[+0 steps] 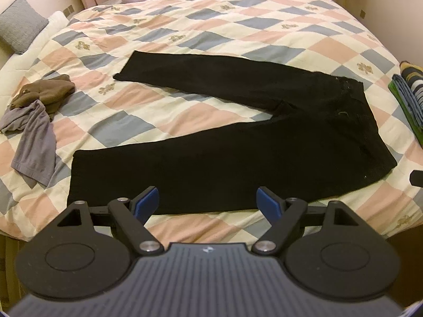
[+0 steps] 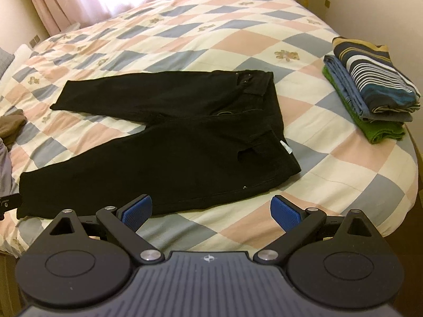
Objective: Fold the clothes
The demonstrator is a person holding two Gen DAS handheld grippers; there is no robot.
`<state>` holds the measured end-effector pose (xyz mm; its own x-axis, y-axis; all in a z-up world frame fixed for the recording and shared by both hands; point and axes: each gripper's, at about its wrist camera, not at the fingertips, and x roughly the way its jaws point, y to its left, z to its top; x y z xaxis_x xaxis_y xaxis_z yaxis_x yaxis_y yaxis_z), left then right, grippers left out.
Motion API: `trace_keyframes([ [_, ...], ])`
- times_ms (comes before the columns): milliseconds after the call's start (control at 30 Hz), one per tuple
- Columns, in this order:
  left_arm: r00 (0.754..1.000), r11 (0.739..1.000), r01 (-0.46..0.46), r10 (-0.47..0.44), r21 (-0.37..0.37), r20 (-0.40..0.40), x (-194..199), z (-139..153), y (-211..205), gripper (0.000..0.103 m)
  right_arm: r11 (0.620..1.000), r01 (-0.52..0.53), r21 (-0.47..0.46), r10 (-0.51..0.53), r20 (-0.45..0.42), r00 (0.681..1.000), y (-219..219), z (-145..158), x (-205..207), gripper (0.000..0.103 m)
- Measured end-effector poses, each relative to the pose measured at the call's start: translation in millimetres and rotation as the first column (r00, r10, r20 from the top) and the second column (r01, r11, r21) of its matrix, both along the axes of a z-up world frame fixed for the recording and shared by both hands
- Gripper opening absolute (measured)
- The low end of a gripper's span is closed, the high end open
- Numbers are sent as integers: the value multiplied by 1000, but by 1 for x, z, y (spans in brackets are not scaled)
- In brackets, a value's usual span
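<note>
Right, biggest first: we see the quilted bed (image 1: 238, 26) filling both views, checked in pink, blue and cream. On it the black trousers (image 1: 238, 137) lie spread flat across the middle of both frames, legs splayed in a V toward frame left, waistband (image 2: 267, 100) at frame right. Long axis runs left-right across our view, so crosswise to both claws.

Next, the folded stack (image 2: 370, 92) sits at the right edge of the right wrist view, well apart from the trousers. The crumpled brown and grey clothes (image 1: 37, 111) sit at the left of the left wrist view, also apart.

Our left gripper (image 1: 207, 202) hangs over the near leg's lower edge, bottom centre of its frame, jaws spread wide, nothing held. Our right gripper (image 2: 211, 210) is just short of the near edge by the hip and waist end, jaws wide too, empty.

We judge the fold is not yet begun. Near leg lies straight ahead of both claws; left is closer to the cuff end, right to the waist. Likely move: pinch the near edge and carry it up-frame over the far leg.
</note>
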<state>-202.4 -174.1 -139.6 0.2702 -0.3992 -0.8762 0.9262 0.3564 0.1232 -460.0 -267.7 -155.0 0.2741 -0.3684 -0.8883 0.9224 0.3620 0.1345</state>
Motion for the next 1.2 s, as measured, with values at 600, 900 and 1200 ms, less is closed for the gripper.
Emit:
trace_keyframes([
  [600, 988, 986, 152, -153, 66, 0, 83, -91, -99, 78, 987, 64, 148, -71, 46, 996, -65, -76, 27, 97],
  [900, 873, 873, 488, -487, -18, 15, 166, -155, -275, 72, 1000, -3, 7, 2, 203, 979, -172, -133, 70, 87],
  [1200, 606, 612, 789, -790, 52, 94, 216, -223, -443, 41, 939, -338, -58, 342, 93, 935, -328, -186, 154, 48],
])
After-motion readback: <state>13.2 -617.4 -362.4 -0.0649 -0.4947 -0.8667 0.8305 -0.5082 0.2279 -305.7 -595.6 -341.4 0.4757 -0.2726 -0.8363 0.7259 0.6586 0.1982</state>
